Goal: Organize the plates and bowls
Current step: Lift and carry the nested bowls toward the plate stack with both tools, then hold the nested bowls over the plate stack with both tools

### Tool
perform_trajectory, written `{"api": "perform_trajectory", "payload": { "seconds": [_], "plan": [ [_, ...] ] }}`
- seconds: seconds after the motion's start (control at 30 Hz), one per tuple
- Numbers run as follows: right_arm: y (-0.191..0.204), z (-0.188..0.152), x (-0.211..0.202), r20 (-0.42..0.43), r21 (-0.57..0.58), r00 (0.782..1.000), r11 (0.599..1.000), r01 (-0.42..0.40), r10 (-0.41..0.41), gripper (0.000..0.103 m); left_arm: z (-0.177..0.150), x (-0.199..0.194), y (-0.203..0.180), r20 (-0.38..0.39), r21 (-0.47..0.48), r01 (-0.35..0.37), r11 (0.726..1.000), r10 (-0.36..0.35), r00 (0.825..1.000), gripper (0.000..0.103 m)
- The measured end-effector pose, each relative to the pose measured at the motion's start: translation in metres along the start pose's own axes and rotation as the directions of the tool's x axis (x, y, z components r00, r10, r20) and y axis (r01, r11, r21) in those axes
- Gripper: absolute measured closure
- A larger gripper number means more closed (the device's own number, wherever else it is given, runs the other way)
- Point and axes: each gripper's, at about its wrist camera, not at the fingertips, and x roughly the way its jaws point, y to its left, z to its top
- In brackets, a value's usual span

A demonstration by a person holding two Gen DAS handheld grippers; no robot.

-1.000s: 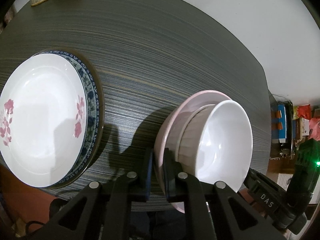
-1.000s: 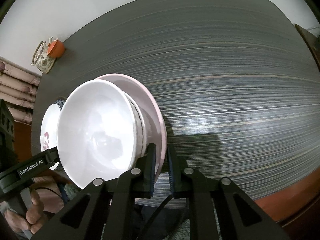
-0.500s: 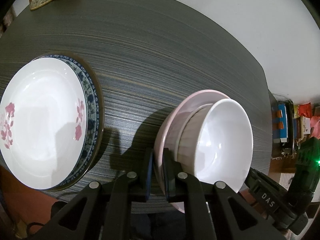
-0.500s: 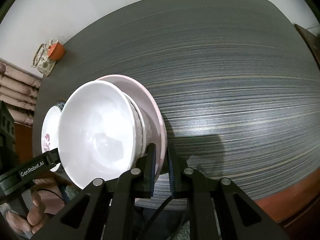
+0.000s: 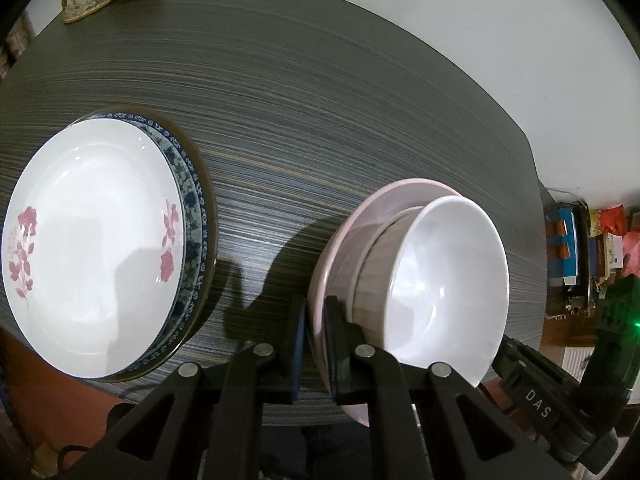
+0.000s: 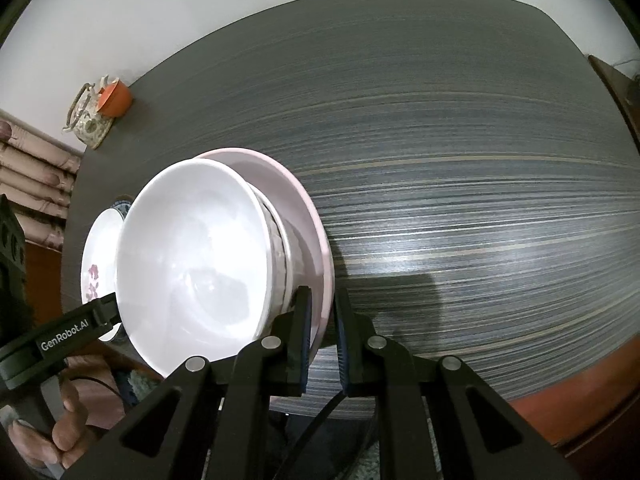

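Partly hidden pink plate (image 5: 352, 232), claws clamped

The left wrist camera looks steeply down along its own tool (image 5: 316, 344) from close range, facing across the dark striped table (image 5: 320, 120) toward the pale wall, with a flowered plate (image 5: 92, 248) at its left. The right wrist camera looks down the same way along its tool (image 6: 322, 336), from the opposite side. Both views share the pink plate (image 5: 352, 232) (image 6: 304, 208) carrying a white bowl (image 5: 448, 288) (image 6: 192, 260), and each catches the other tool at its edge.
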Motion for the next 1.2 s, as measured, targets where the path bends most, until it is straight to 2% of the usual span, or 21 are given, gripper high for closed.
{"api": "perform_trajectory", "payload": {
  "seconds": [0.33,0.6,1.2],
  "plan": [
    [0.005,0.002,-0.009,0.024,-0.006,1.0,1.0,-0.002,0.002,0.09,0.0,-0.01,-0.004,0.03,-0.002,0.008,1.0,-0.008,1.0,0.096],
    [0.024,0.01,-0.026,0.067,-0.042,0.998,0.999,-0.01,0.013,0.09,0.0,-0.036,0.007,0.089,-0.019,0.02,1.0,-0.018,0.996,0.096],
    [0.116,0.018,-0.036,0.085,-0.221,0.994,0.974,-0.046,0.066,0.091,-0.007,-0.1,0.077,0.212,-0.152,-0.011,0.988,0.043,0.976,0.096]
  ]
}}
